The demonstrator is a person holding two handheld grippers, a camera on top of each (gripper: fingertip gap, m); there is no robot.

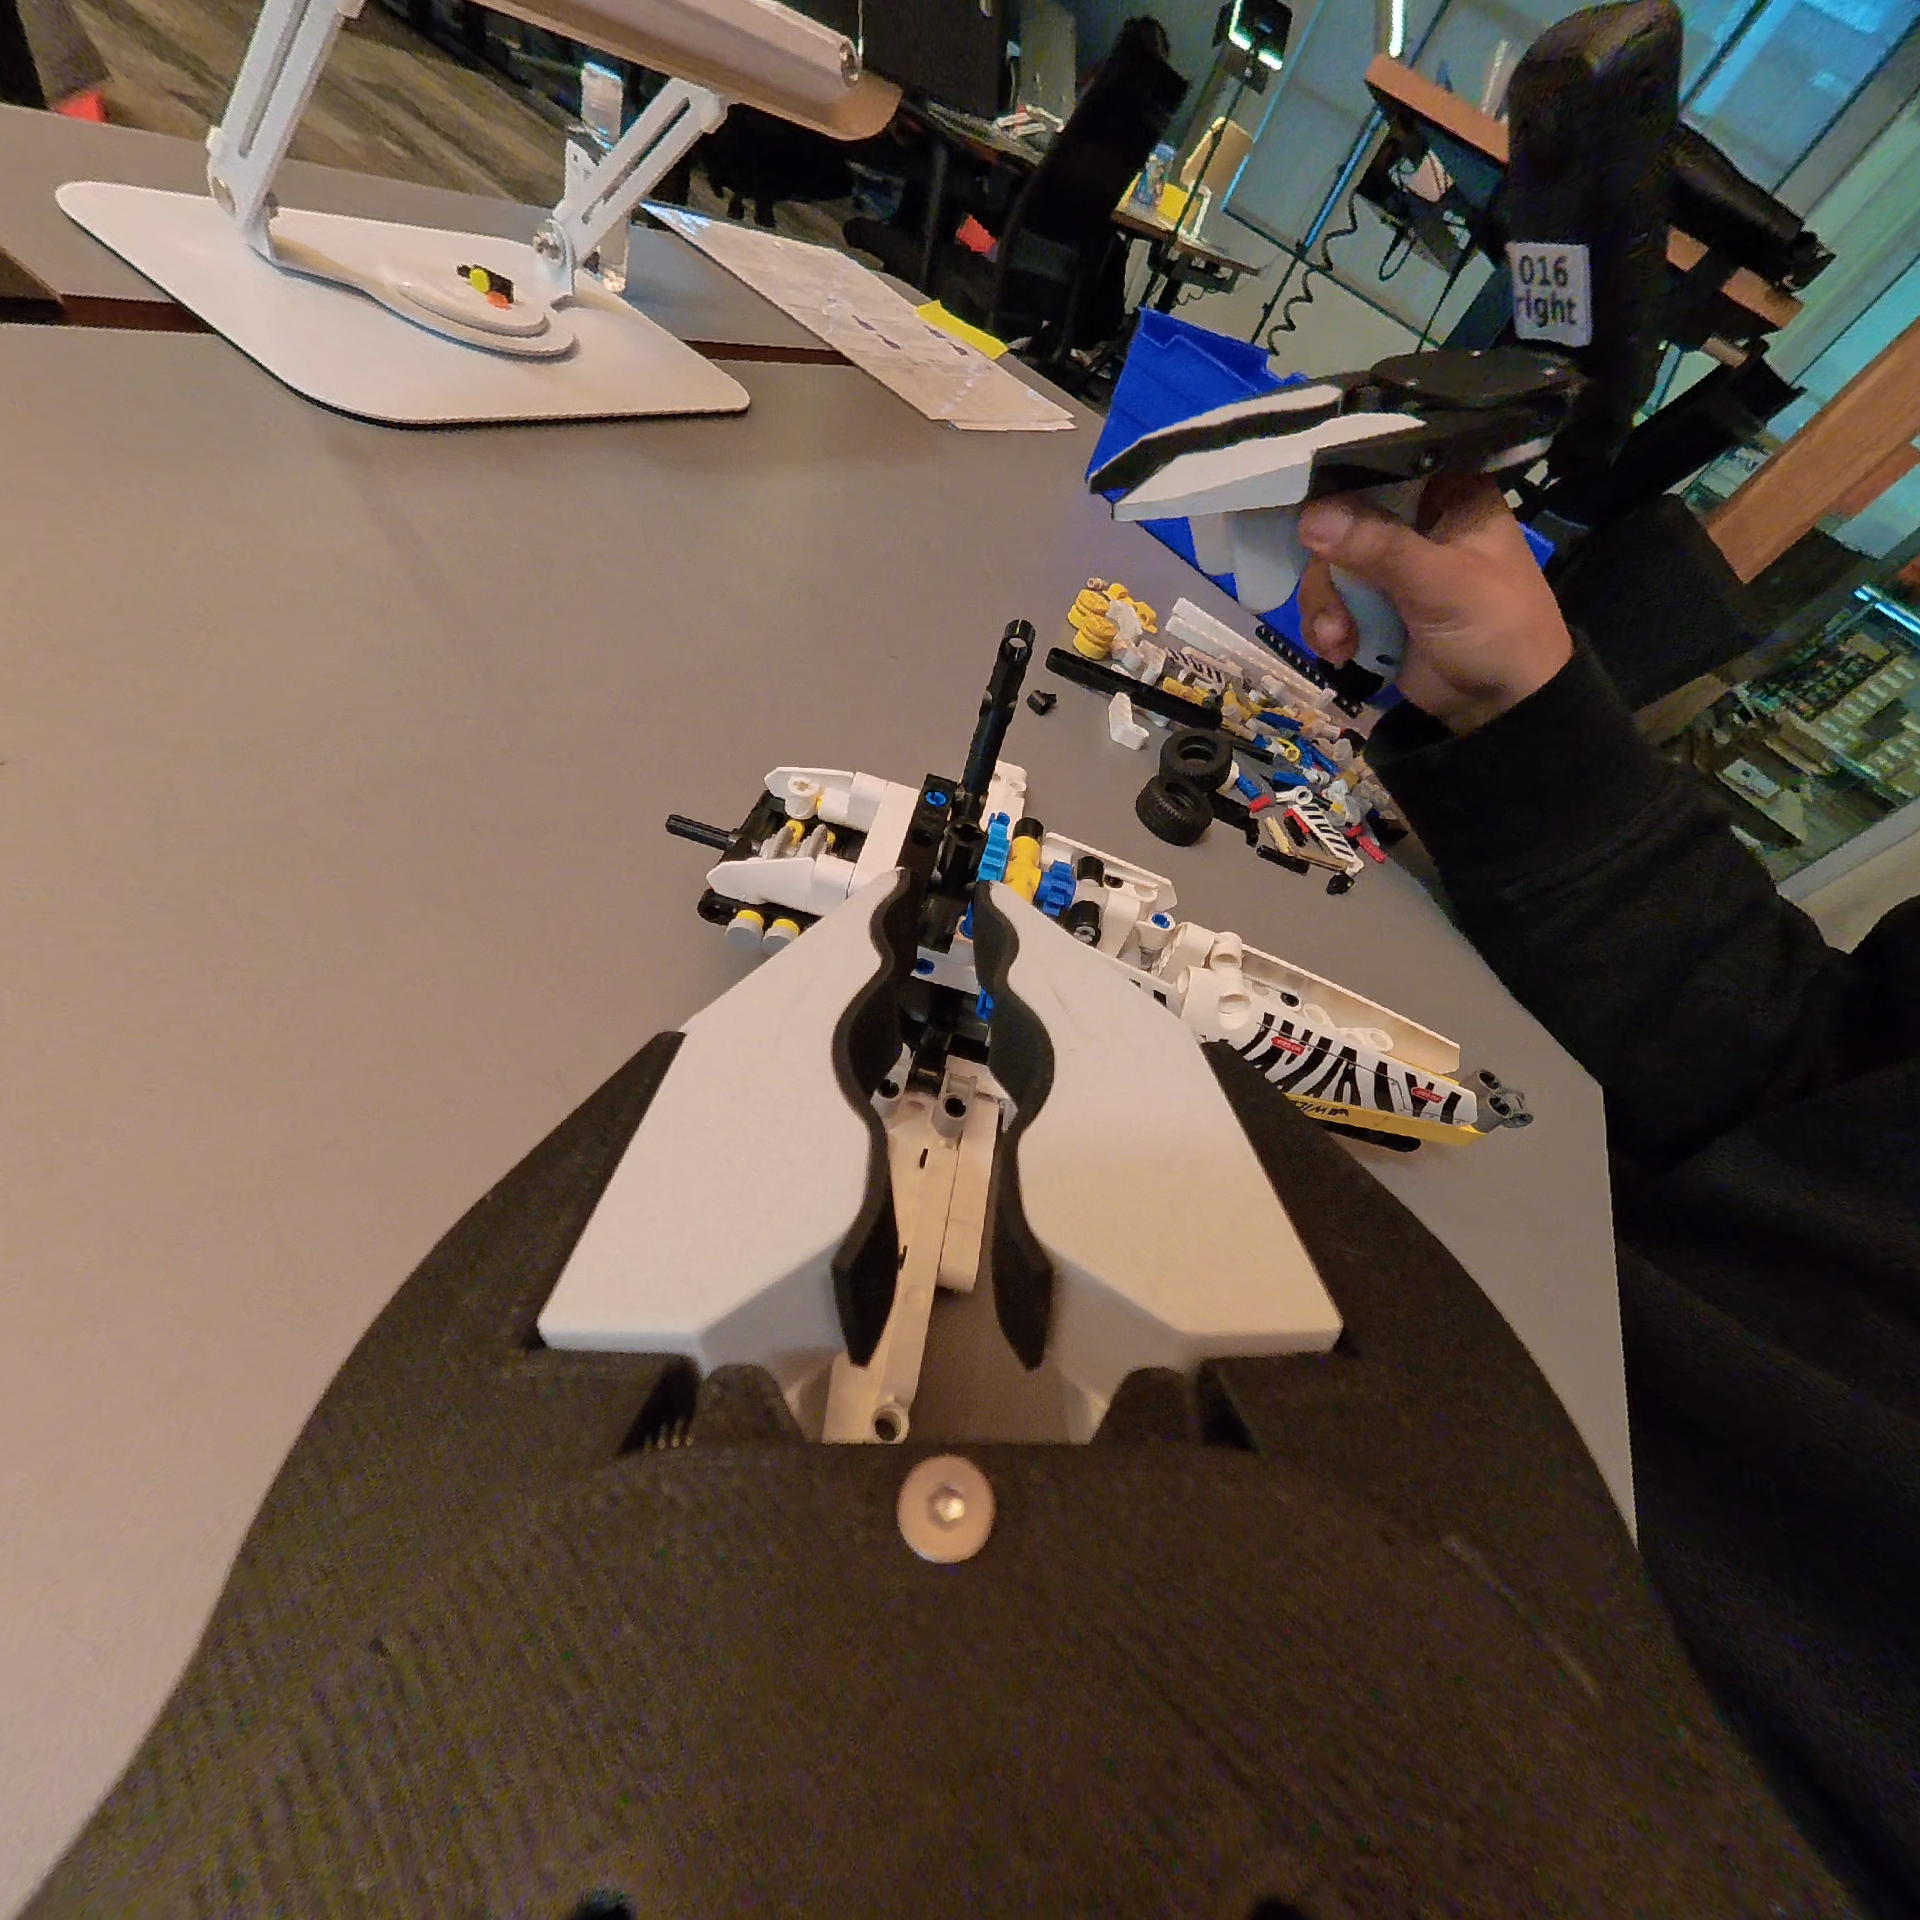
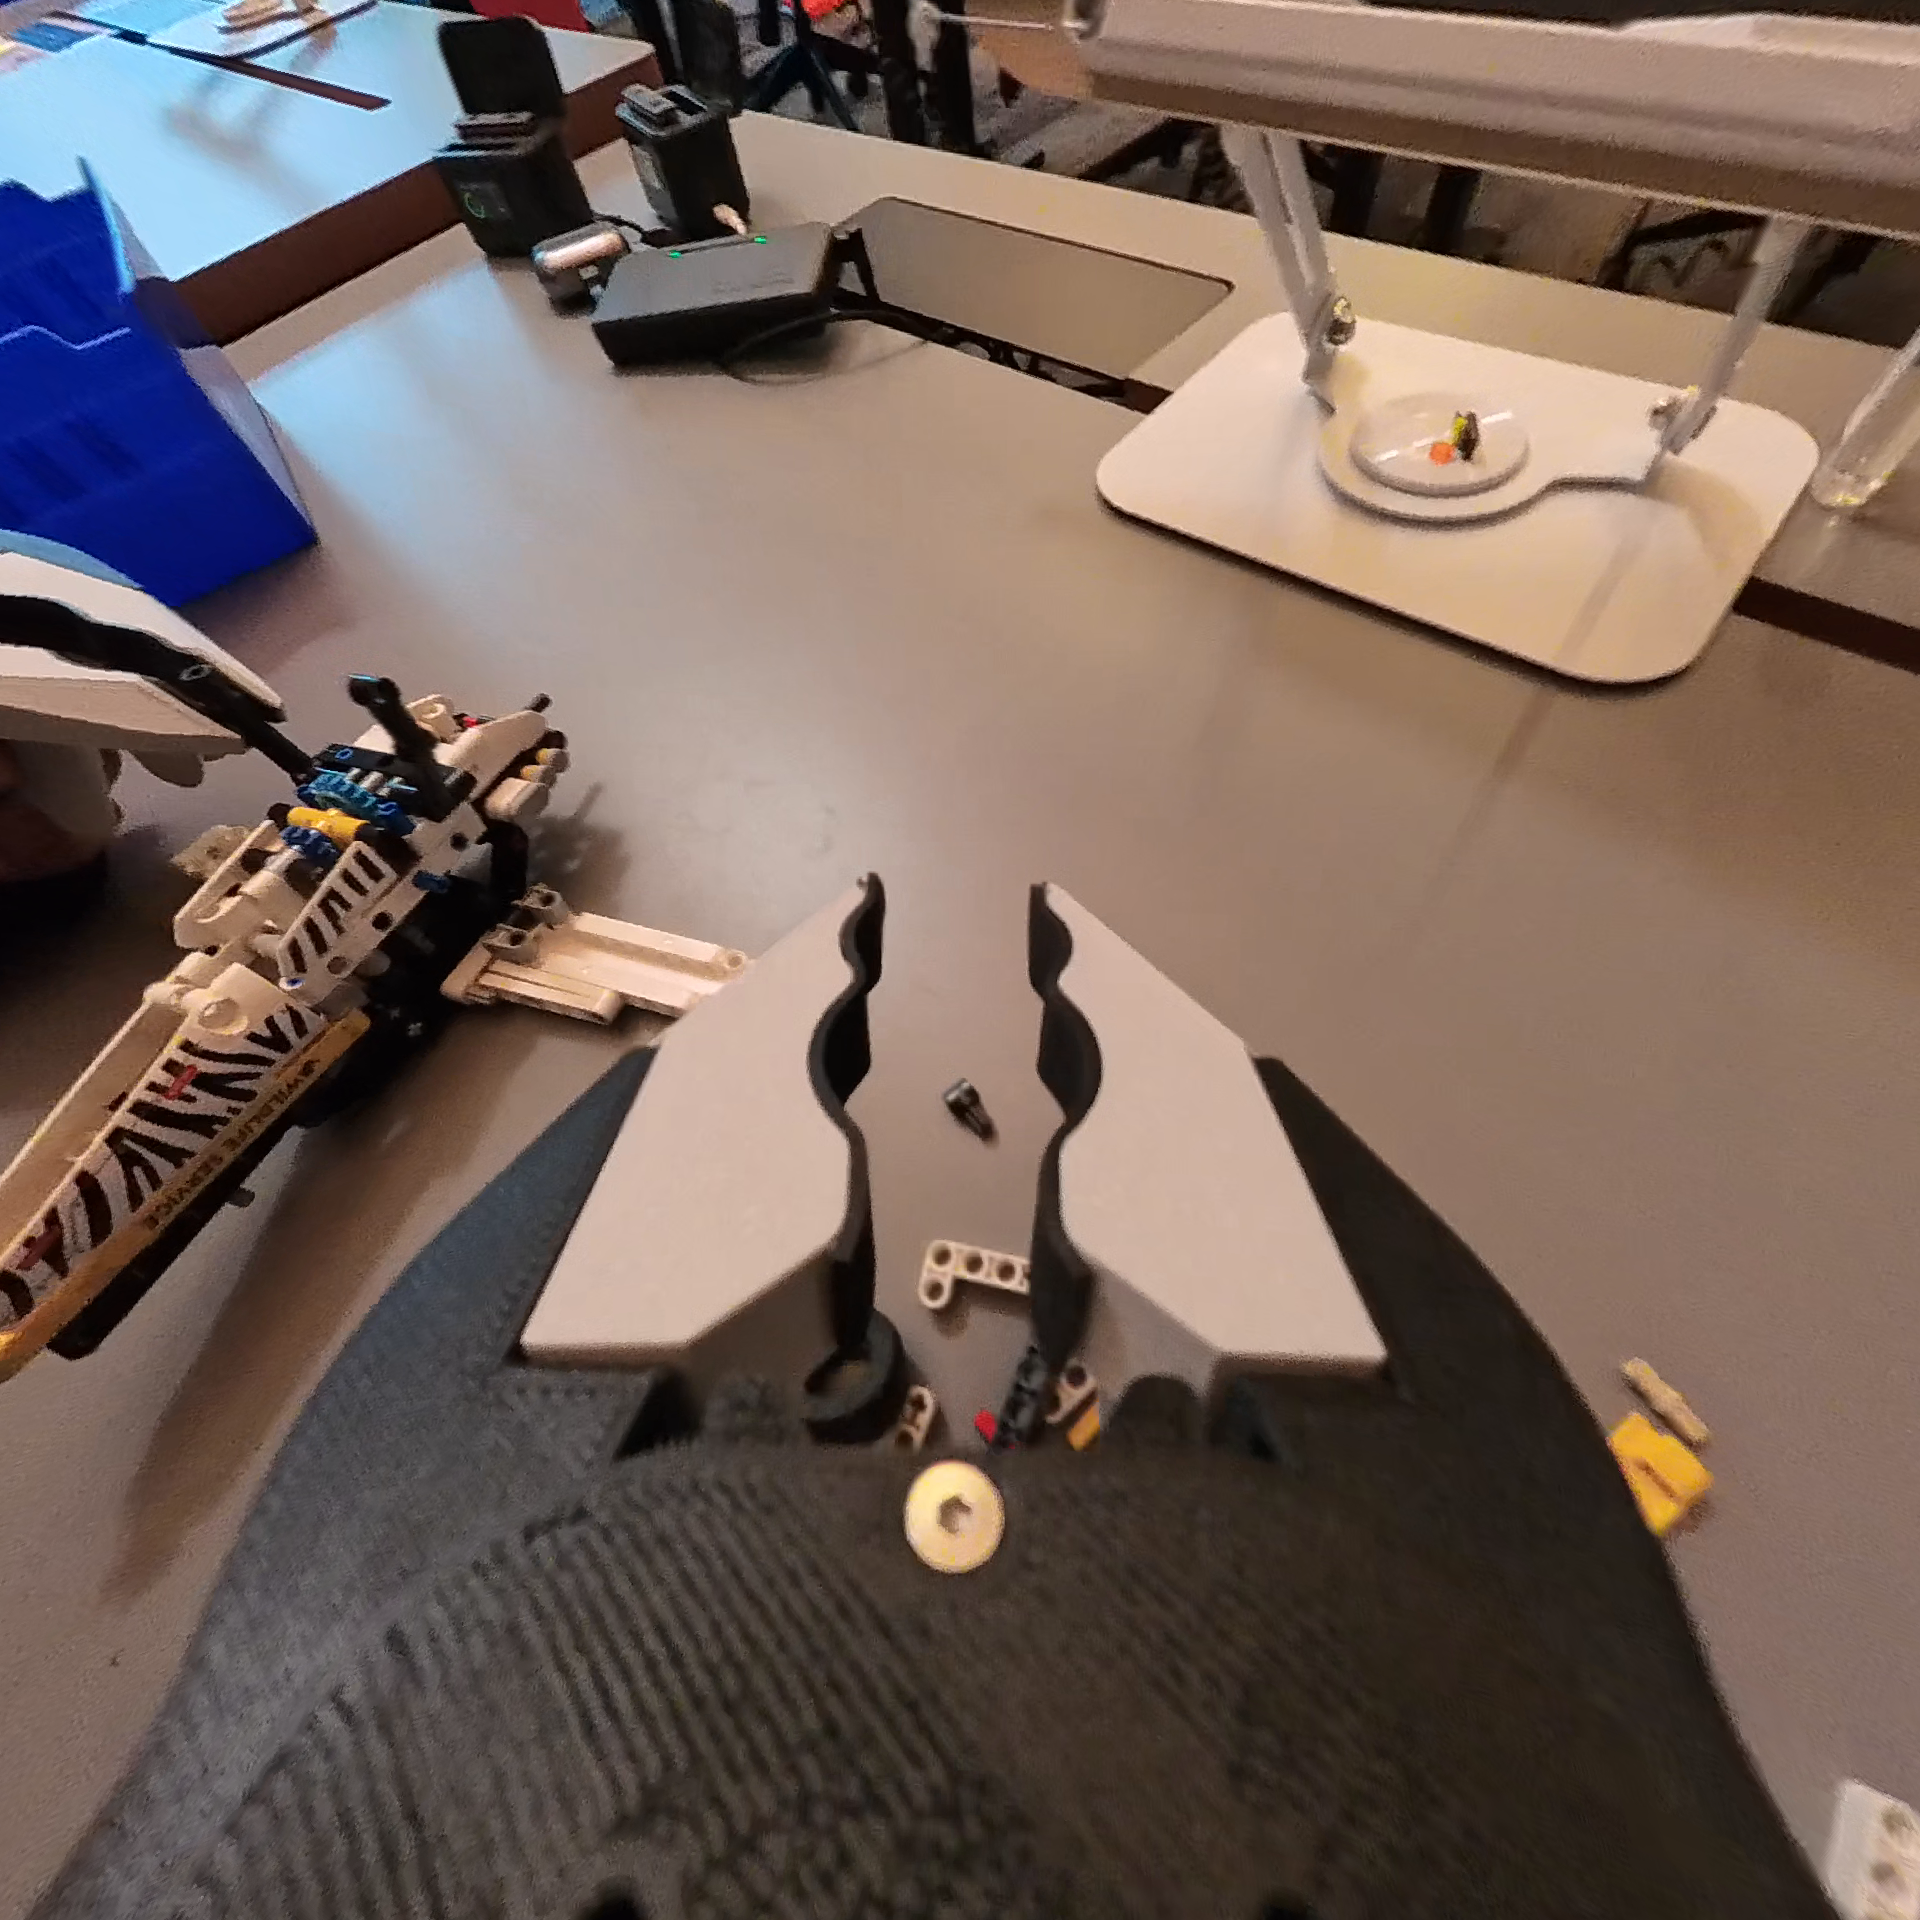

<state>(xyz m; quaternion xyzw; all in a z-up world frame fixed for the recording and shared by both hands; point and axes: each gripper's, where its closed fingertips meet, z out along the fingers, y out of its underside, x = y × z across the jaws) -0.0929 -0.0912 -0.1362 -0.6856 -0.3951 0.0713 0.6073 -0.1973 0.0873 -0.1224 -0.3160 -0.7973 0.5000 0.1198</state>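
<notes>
An open-plan office or lab workspace: grey tables (image 1: 312, 623) pushed together, with black office chairs (image 1: 1101, 156) and cluttered desks (image 1: 1195, 218) behind. Glass partitions (image 1: 1787, 125) line the far side, and a black charger (image 2: 717, 281) with lit green lights sits by a cable cut-out (image 2: 1039, 281). A blue parts bin (image 2: 104, 416) and a white stand (image 1: 395, 312) share the table.

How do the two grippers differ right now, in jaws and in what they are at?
Left gripper: jaws nearly together, gripping the black part of the brick model. Right gripper: jaws apart, empty, raised above the grey table over a small black pin. Both have white fingers with black pads.
</notes>
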